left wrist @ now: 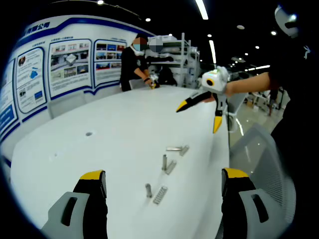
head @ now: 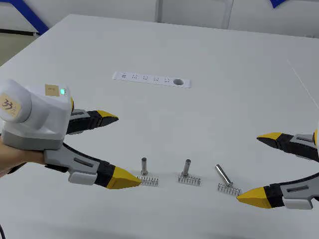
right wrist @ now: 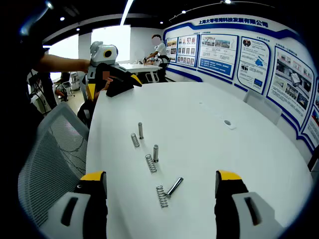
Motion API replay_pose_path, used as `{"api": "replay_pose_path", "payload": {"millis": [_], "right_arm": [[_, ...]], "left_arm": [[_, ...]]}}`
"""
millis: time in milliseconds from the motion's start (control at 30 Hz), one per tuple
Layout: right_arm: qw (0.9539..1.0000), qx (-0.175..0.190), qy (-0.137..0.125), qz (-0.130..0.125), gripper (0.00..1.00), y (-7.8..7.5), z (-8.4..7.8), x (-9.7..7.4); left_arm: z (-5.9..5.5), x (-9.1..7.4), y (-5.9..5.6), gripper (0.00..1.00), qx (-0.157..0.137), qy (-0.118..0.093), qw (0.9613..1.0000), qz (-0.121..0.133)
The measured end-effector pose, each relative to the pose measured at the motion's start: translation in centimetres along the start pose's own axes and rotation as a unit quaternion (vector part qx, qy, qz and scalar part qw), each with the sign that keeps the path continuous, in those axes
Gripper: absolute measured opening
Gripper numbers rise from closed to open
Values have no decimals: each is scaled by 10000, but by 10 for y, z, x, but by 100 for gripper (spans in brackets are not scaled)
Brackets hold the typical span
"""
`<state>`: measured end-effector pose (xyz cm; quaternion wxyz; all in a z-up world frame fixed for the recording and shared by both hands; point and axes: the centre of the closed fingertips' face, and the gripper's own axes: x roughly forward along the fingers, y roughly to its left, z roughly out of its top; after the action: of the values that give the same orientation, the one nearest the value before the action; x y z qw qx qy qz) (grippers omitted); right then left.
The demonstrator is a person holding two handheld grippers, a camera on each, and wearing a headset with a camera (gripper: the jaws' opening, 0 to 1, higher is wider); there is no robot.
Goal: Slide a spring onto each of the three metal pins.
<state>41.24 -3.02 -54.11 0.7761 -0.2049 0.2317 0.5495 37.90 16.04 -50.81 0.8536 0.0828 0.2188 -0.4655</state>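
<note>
**A:** Which step is this?

**B:** The opening one, by the look of it: no spring is on a pin yet. The left gripper [head: 119,148] and the right gripper [head: 254,167] hover over the table [head: 209,114], jaws spread wide, holding nothing.

**A:** And the parts?

**B:** They sit in a row between the two grippers. The first pin [head: 144,166] and the middle pin [head: 187,168] stand upright. The fallen pin [head: 223,174] lies tipped over near the right gripper. The first spring [head: 148,181], middle spring [head: 189,179] and third spring [head: 229,188] lie flat, each just beside its pin.

**A:** What does the next move call for?

**B:** Probably the left gripper closes on one end of the first spring, which lies beside its lower tip. That leaves the bore free to drop over the pin. The fallen pin likely needs the other gripper to steady it.
</note>
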Motion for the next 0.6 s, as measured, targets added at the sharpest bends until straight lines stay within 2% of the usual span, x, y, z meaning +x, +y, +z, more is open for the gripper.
{"api": "replay_pose_path", "payload": {"millis": [600], "right_arm": [[10000,69,67,-27,91,0,-6,-2]], "left_arm": [[-1,-1,-3,97,-10,18,10000,-56]]}}
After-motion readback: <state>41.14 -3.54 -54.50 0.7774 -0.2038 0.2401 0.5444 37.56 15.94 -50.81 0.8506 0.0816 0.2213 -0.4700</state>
